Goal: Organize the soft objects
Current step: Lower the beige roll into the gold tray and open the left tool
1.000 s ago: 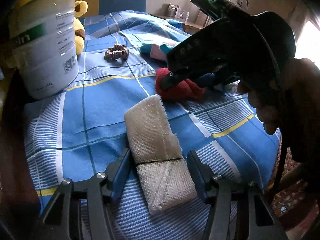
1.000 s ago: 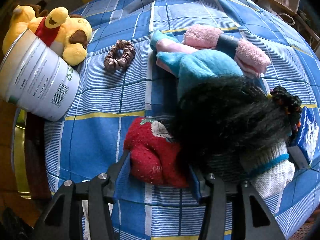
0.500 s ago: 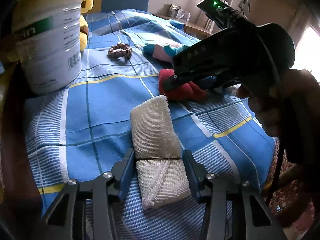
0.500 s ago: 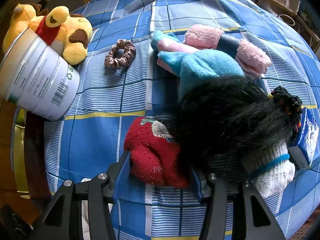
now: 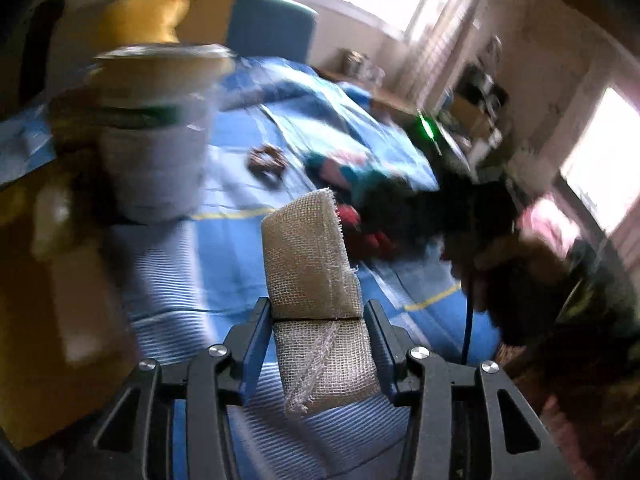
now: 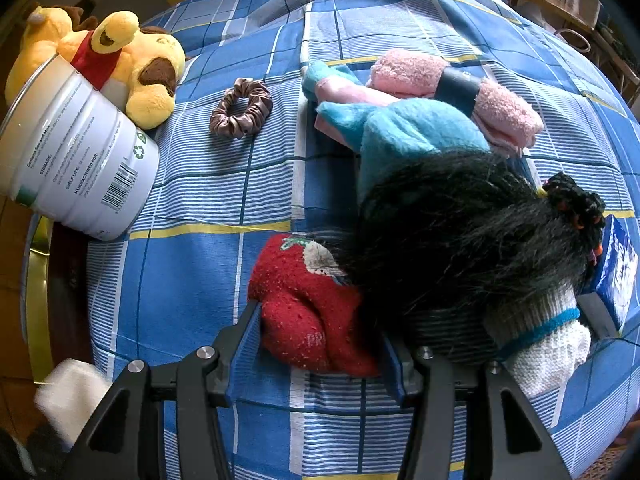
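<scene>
My left gripper point(image 5: 318, 316) is shut on a beige gauze bandage roll point(image 5: 308, 264) and holds it lifted above the blue checked cloth point(image 5: 224, 240); the view is blurred. The roll also shows blurred at the bottom left of the right wrist view point(image 6: 68, 392). My right gripper point(image 6: 320, 340) has its jaws around a red sock point(image 6: 308, 312) that lies on the cloth, touching both sides. A black wig point(image 6: 460, 240), a white sock point(image 6: 540, 344), a teal plush point(image 6: 400, 132), a pink towel roll point(image 6: 460, 92) and a brown scrunchie point(image 6: 242, 108) lie nearby.
A white tin can point(image 6: 76, 160) stands at the left with a yellow plush dog point(image 6: 132, 64) in and behind it. A blue box point(image 6: 616, 272) lies at the right edge. The table's left edge point(image 6: 40, 280) drops off beside the can.
My left gripper has closed on the bandage roll and lifted it off the cloth, tilting up toward the can. My right gripper stays around the red sock.
</scene>
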{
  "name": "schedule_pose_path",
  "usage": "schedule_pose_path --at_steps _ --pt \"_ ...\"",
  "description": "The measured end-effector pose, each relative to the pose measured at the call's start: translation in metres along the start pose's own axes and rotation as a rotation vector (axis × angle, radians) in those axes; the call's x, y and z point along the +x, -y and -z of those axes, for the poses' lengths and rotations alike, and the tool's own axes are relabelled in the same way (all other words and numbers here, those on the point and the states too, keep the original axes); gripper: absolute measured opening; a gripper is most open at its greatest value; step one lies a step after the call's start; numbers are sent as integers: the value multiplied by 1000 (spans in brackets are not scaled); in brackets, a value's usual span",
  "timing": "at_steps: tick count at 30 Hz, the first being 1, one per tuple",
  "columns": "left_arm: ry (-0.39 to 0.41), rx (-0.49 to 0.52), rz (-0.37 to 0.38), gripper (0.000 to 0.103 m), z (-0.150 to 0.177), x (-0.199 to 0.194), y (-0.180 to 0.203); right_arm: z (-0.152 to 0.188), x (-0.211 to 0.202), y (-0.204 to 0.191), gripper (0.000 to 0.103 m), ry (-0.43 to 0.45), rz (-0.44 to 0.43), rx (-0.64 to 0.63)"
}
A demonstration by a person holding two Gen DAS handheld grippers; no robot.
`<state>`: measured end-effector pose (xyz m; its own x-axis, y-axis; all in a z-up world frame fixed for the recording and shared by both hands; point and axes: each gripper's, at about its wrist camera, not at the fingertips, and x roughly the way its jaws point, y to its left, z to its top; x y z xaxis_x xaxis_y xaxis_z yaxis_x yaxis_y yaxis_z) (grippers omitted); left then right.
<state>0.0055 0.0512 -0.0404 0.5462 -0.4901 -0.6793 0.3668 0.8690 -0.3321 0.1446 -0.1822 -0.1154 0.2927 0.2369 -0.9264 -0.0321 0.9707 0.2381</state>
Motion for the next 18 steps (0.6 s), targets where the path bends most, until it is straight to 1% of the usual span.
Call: schedule_pose_path --at_steps 2,5,7,8,10,11,13,16,18 --pt "39 -70 -21 47 -6 -21 -22 0 0 0 53 1 2 -1" --pt "76 -181 -43 47 -13 -42 -55 0 0 0 53 4 5 -3" --pt "102 -268 -83 47 -16 -55 -83 1 0 -1 53 6 10 -7" --pt "105 -293 -101 47 -17 -55 -93 1 0 -1 53 6 12 -9" --pt "94 -380 -137 47 -17 -56 -120 1 0 -2 53 7 14 -9" --pt "77 -444 -139 47 -16 -53 -137 1 0 -2 53 8 14 -9" --pt "50 -508 -141 48 -13 -48 -157 1 1 -3 53 9 17 -10" --pt "16 -550 -159 48 -8 -37 -170 1 1 -4 53 11 22 -13" --pt "-1 -557 -170 49 -6 -30 -173 2 1 -4 53 11 22 -13"
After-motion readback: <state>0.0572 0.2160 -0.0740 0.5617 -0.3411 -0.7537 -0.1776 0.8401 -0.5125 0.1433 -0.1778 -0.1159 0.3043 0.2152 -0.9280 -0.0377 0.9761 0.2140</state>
